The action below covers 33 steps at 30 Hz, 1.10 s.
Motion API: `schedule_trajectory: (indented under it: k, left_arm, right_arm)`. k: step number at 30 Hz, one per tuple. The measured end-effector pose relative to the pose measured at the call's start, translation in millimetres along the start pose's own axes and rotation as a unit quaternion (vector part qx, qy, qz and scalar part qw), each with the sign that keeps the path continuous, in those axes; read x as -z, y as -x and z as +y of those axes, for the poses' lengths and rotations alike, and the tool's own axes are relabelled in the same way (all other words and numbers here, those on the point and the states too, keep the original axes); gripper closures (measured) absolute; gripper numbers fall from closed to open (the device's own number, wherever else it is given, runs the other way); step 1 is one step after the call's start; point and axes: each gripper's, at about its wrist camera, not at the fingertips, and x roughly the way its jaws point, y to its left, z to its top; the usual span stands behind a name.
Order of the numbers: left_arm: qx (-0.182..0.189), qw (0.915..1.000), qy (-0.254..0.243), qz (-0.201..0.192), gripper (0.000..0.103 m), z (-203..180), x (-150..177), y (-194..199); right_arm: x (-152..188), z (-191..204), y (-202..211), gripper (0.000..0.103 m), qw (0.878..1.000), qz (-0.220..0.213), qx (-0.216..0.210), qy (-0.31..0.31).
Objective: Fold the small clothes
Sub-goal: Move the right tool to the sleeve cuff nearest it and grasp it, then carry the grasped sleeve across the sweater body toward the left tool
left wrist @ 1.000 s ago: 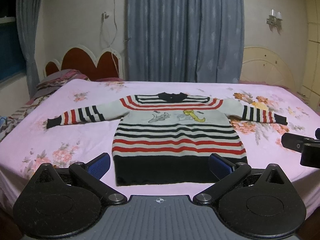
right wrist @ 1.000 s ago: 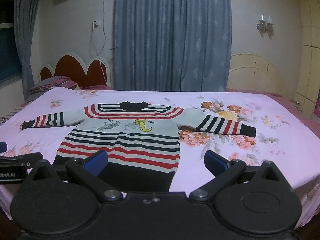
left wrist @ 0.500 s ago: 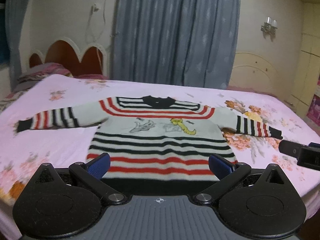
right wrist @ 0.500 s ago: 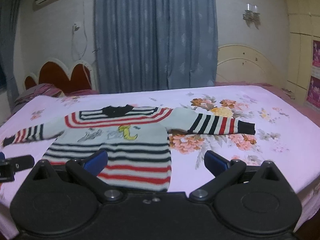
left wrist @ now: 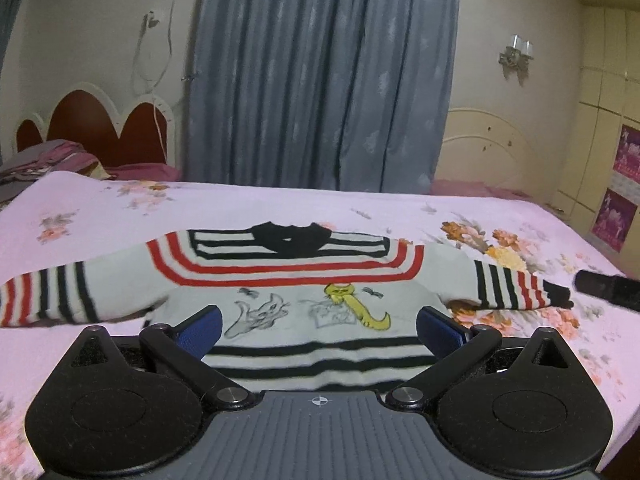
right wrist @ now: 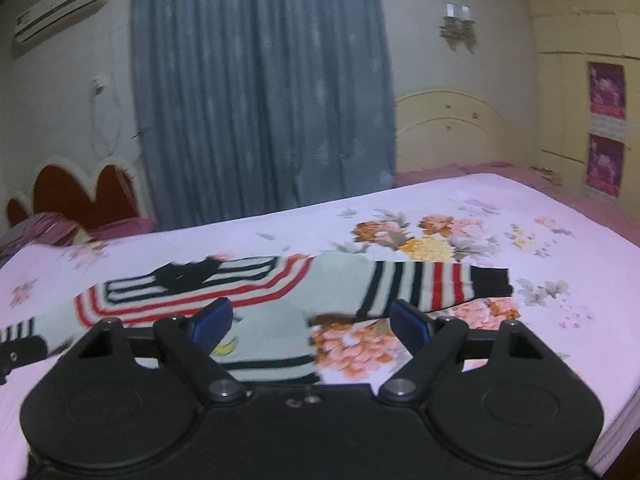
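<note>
A small white sweater [left wrist: 288,280] with red and black stripes and cartoon animals lies flat, sleeves spread, on the pink floral bed [left wrist: 240,204]. My left gripper [left wrist: 320,330] is open and empty, low over the sweater's chest. My right gripper [right wrist: 310,322] is open and empty, over the sweater's [right wrist: 200,292] right side, near its right sleeve [right wrist: 432,284]. The right gripper's tip shows in the left wrist view [left wrist: 608,290] beside the sleeve cuff. The sweater's hem is hidden under the grippers.
A dark red headboard [left wrist: 92,128] and pillows [left wrist: 52,156] stand at the bed's left end. Blue curtains [left wrist: 320,80] hang behind the bed. A cream cabinet [right wrist: 448,128] and wardrobe [right wrist: 580,120] stand at the right. The bed's right edge [right wrist: 624,380] drops off.
Both grippers have moved forward and lower over the bed, from the sweater's hem up toward its chest. The right one swung toward the right sleeve. Both stayed open.
</note>
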Motion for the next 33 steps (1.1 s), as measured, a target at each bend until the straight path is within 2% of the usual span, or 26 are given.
schedule_trajectory:
  k: [2, 4, 6, 10, 16, 23, 26, 33]
  left_arm:
    - [0.000, 1.0000, 0.002, 0.006, 0.001, -6.5, -2.4, -19.7]
    - [-0.003, 0.9999, 0.004, 0.010, 0.000, -14.2, -3.1, -38.3]
    - [-0.007, 0.9998, 0.006, 0.015, 0.001, -23.8, -3.8, -59.7]
    - [-0.015, 0.9992, -0.001, 0.037, 0.001, -49.5, -8.9, -104.3]
    - [-0.023, 0.9967, -0.033, 0.071, 0.001, -102.5, -21.3, -174.4]
    - [-0.028, 0.9923, -0.062, 0.103, 0.000, -146.8, -22.5, -226.3]
    - [-0.036, 0.9907, -0.065, 0.114, 0.000, -153.7, -21.2, -241.9]
    - [-0.048, 0.9893, -0.065, 0.121, 0.000, -161.8, -26.1, -264.2]
  right_arm:
    - [-3.6, -13.5, -16.3, 0.026, 1.000, 0.007, 0.012, -0.013]
    - [-6.0, -30.5, -36.2, 0.036, 0.999, 0.018, 0.024, -0.025]
    - [-6.1, -47.7, -56.3, 0.038, 0.998, 0.026, 0.034, -0.037]
    - [-6.7, -88.8, -106.7, 0.049, 0.995, 0.050, 0.047, -0.071]
    - [-5.3, -159.8, -177.9, 0.053, 0.985, 0.078, 0.067, -0.139]
    - [19.5, -225.6, -244.1, 0.055, 0.959, 0.120, 0.072, -0.245]
    - [30.2, -239.4, -259.5, 0.055, 0.948, 0.127, 0.055, -0.288]
    - [37.0, -241.7, -269.2, 0.052, 0.946, 0.093, 0.031, -0.309]
